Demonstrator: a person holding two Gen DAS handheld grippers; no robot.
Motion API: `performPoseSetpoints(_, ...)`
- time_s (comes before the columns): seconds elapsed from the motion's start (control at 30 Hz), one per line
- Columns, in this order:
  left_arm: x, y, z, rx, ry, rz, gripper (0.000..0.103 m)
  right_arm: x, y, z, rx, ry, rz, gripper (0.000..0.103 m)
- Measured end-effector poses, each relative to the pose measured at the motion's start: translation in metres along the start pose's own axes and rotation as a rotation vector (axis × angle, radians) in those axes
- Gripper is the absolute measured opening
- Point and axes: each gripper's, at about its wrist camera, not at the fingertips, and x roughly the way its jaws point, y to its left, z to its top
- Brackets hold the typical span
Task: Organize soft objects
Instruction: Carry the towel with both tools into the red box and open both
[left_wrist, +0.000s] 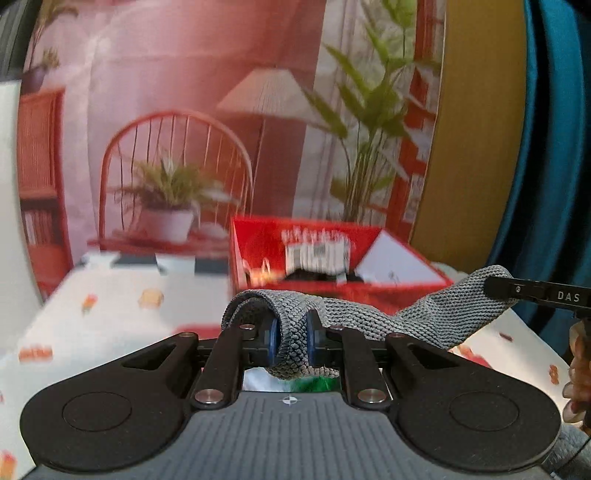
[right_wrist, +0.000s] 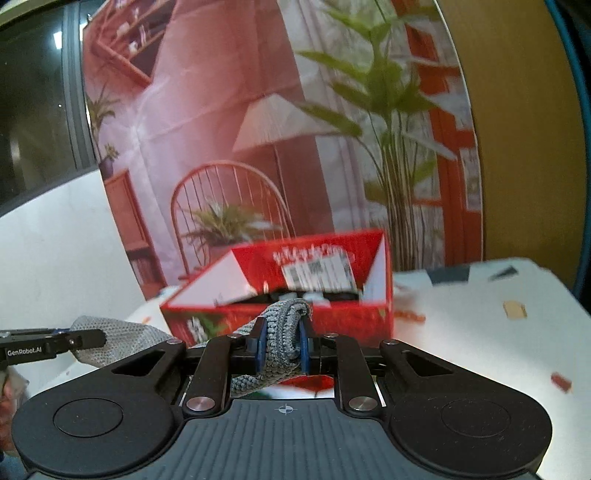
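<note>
Item: grey knitted cloth (left_wrist: 354, 317), held off the table, spanning both tools.
Left gripper (left_wrist: 291, 341): clenched on one bunched end, blue pads pressing the knit.
Right gripper (right_wrist: 281, 347): clenched on the other end likewise.
Handling advice: keep both ends level and the span lightly taut, so that the sagging middle clears the box wall.
Just ahead: open red box (right_wrist: 332, 317), dark contents unclear.
Beneath: white table (right_wrist: 480, 339) with small printed motifs.
Beyond: printed backdrop (left_wrist: 184, 110) showing chair, lamp, plants.
</note>
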Motion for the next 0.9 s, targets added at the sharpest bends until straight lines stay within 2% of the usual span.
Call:
performPoseSetpoints(0.1, 0.009, 0.001, 0.026, -0.004, -0.038, -0.013, 0.016, 0.008, 0.001, 0.021, -0.01, -0.024, 0.0, 0.016)
performPoseSetpoints(0.2, 0.021, -0.006, 0.048, 0.04, -0.06, -0.02, 0.016, 0.02, 0.003, 0.044, -0.026, -0.053, -0.002, 0.016)
performPoseSetpoints(0.33, 0.049, -0.009, 0.071, 0.04, -0.032, -0.041, 0.016, 0.04, 0.006, 0.072, -0.075, -0.068, -0.016, 0.016)
performPoseSetpoints(0.47, 0.083, -0.01, 0.079, 0.045, 0.032, -0.051, 0.016, 0.067, 0.006, 0.087, -0.129, -0.035, -0.035, 0.016)
performPoseSetpoints(0.67, 0.128, -0.011, 0.073, 0.07, 0.126, -0.054, 0.016, 0.107, -0.002, 0.086, -0.154, 0.046, -0.071, 0.015)
performPoseSetpoints(0.9, 0.166, -0.009, 0.057, 0.067, 0.229, -0.079, 0.016, 0.147, -0.016, 0.064, -0.166, 0.178, -0.093, 0.015)
